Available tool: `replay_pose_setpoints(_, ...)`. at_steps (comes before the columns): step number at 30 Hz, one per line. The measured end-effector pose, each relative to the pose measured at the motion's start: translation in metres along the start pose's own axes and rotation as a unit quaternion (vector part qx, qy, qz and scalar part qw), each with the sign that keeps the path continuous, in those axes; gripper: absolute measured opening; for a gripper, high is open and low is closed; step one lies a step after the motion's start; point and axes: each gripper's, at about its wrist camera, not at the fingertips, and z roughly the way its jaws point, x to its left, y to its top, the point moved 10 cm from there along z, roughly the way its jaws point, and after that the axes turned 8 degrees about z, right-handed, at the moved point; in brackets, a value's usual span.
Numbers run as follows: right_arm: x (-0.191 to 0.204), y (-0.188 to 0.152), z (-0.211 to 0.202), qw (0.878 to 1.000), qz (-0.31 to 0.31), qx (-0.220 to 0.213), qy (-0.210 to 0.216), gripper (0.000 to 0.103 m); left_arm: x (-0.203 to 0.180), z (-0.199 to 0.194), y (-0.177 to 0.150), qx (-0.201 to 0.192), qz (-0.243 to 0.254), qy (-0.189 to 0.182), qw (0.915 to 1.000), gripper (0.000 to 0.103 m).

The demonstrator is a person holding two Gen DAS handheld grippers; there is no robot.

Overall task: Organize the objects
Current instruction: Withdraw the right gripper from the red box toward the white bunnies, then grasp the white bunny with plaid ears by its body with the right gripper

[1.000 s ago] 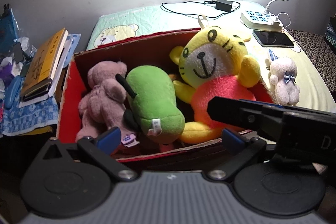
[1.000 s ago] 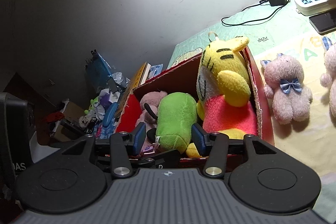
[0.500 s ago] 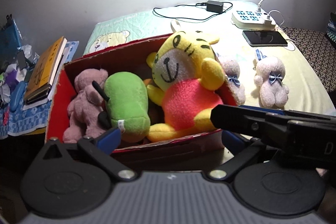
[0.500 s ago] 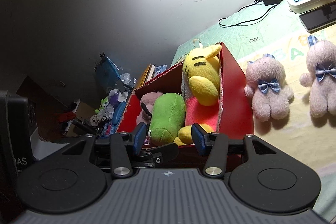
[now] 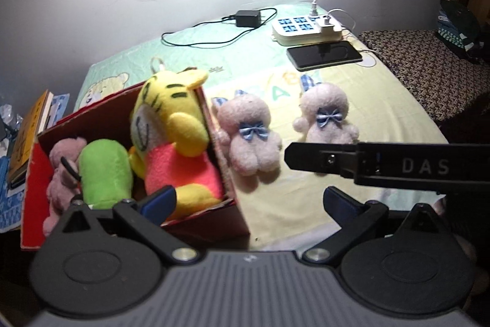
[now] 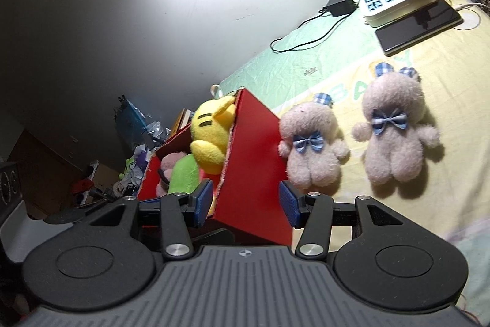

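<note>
Nearest the lens, the left gripper (image 5: 249,201) hangs with its blue-padded fingers (image 5: 159,199) spread wide and grasping nothing, above the near edge of a red cardboard box (image 5: 33,183) on the bed (image 5: 382,112). The right gripper (image 6: 245,201) is likewise released, its fingers (image 6: 202,198) straddling the box's near corner without pinching it; its black body crosses the left view at 3 o'clock. Packed inside the box are a pink teddy (image 5: 58,170) at the left, a green plush (image 5: 104,173) beside it, and a yellow tiger doll (image 5: 174,131) in a red shirt leaning against the right wall. Just outside that wall, at 12 o'clock from the left gripper, a pink bear with a blue bow (image 5: 249,137) lies on the sheet, its twin bear (image 5: 326,118) close by at 1 o'clock. Farther back sit a dark phone (image 5: 324,54), a white power strip (image 5: 306,28) and a black adapter (image 5: 248,18) by the wall. Books (image 5: 27,134) are stacked at 9 o'clock.
</note>
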Motion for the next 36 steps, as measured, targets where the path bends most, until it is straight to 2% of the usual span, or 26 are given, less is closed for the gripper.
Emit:
replay_pose_setpoints(7, -0.054, 0.022, -0.016, 0.999, 0.044, -0.016, -0.028, 0.052, -0.047, 0.021, 0.017, -0.004, 0.026, -0.046, 0.9986, 0.102)
replay_pose_setpoints(15, -0.1, 0.037, -0.025, 0.996, 0.07, -0.025, -0.058, 0.052, -0.079, 0.053, 0.033, -0.009, -0.002, -0.127, 0.9918, 0.102)
replay_pose_setpoints(18, -0.114, 0.042, -0.027, 0.994, 0.074, -0.028, -0.072, 0.052, -0.087, 0.067, 0.04, -0.013, -0.017, -0.144, 0.9893, 0.102)
replay_pose_setpoints(25, -0.134, 0.063, -0.029, 0.993, 0.079, -0.036, -0.083, 0.052, -0.095, 0.099, 0.051, -0.01, -0.036, -0.154, 0.9873, 0.102)
replay_pose_setpoints(32, -0.146, 0.07, -0.017, 0.992, 0.095, -0.024, -0.078, 0.052, -0.099, 0.13, 0.05, 0.017, -0.056, -0.177, 0.9824, 0.102)
replay_pose_setpoints(36, -0.148, 0.074, -0.007, 0.992, 0.096, -0.016, -0.075, 0.052, -0.1, 0.137, 0.056, 0.01, -0.044, -0.168, 0.9847, 0.102)
